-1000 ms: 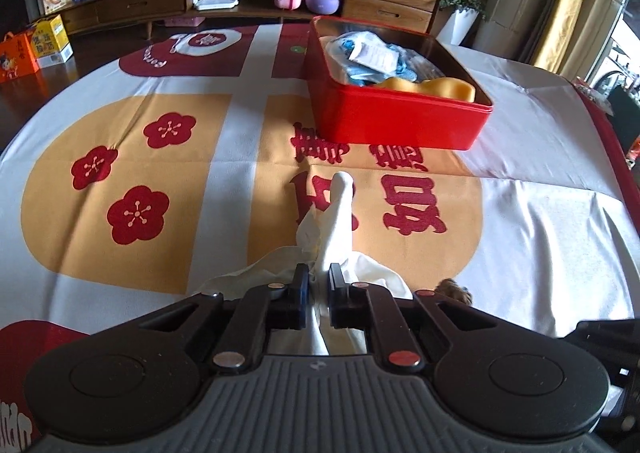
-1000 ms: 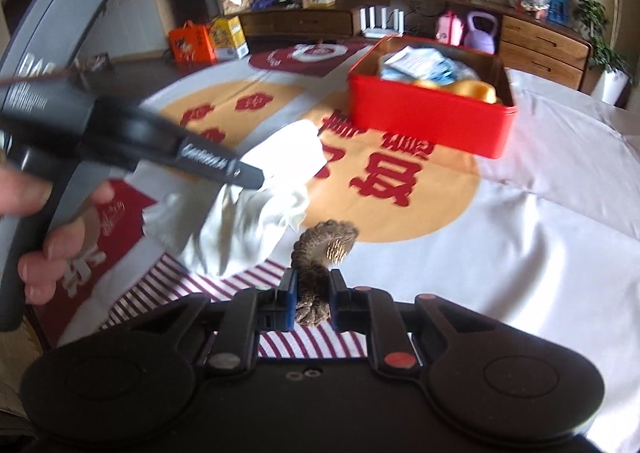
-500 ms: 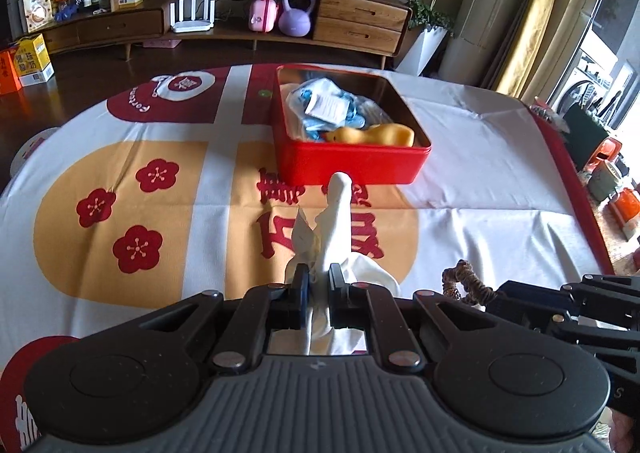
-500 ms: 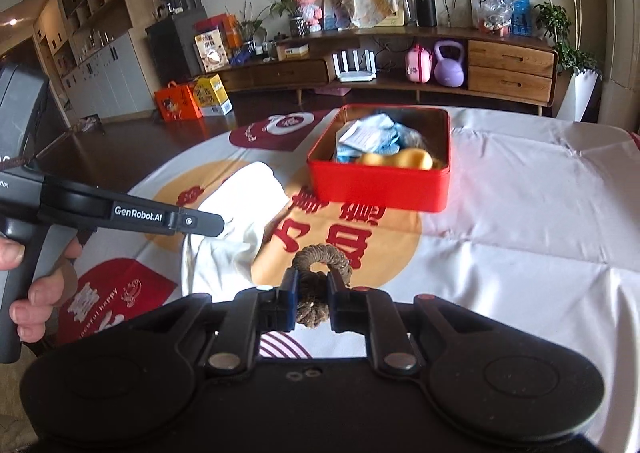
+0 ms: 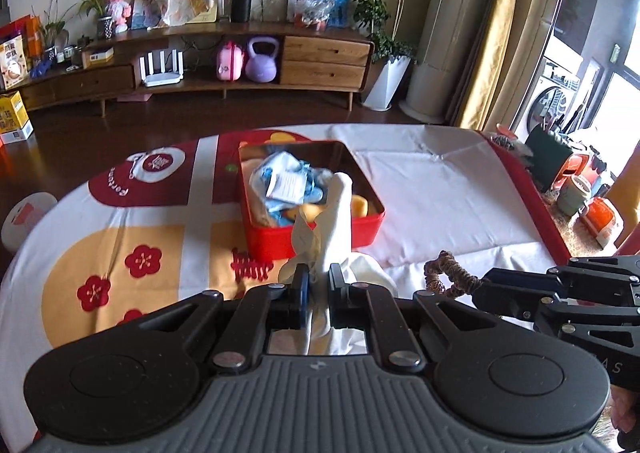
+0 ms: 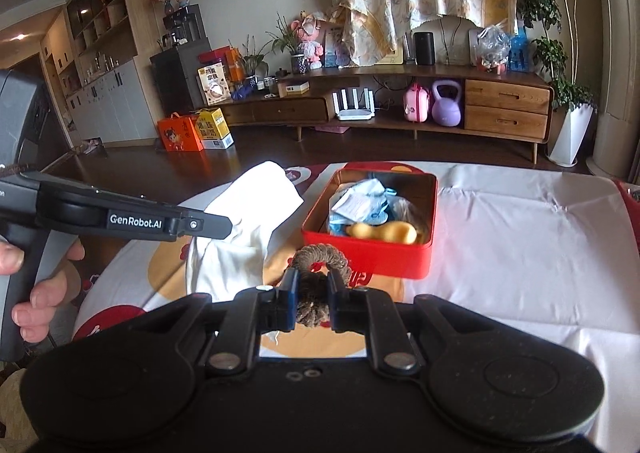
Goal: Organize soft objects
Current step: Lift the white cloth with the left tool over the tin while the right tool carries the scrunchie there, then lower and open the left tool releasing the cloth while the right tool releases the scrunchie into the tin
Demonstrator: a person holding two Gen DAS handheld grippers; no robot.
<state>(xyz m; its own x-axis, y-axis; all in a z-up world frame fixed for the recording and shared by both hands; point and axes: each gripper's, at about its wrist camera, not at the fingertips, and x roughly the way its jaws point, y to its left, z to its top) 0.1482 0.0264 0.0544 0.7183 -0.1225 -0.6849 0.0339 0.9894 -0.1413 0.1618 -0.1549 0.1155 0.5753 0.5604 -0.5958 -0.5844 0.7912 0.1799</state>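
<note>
- Left wrist view first: the left gripper (image 5: 318, 281) has its jaws pinched tight on a white cloth (image 5: 332, 229), which sticks up and forward out of the fingers in a long floppy strip and also bunches out to the right of them.
- Right wrist view: the right gripper (image 6: 312, 293) is clamped on a brown scrunchie (image 6: 318, 273), with the loop arching up just past the fingertips.
- Key relation for the next move, I'd say: the red tin (image 6: 370, 249) sits straight ahead and farther out on the table from both grippers, lower than both, long axis running near to far. So both loads need to travel forward and down over the near wall.
- Which one's closer is tough to call. The two grippers are side by side, left one to the left, and the right gripper (image 5: 520, 293) pokes in at the right edge of the left wrist view. Looks about even to me.
- The tin isn't empty: a light blue bundle (image 6: 364, 205) with a white tag toward the far left, and a yellow gourd-shaped thing (image 6: 380, 231) lying along the near side.
- Counts: one cloth, one scrunchie, one tin, two things I can make out inside it, two grippers.
- All of this is over a tablecloth (image 5: 432, 189) printed with red and orange patches.
- The cloth is the floppy one, so it might drape over the tin's rim.
</note>
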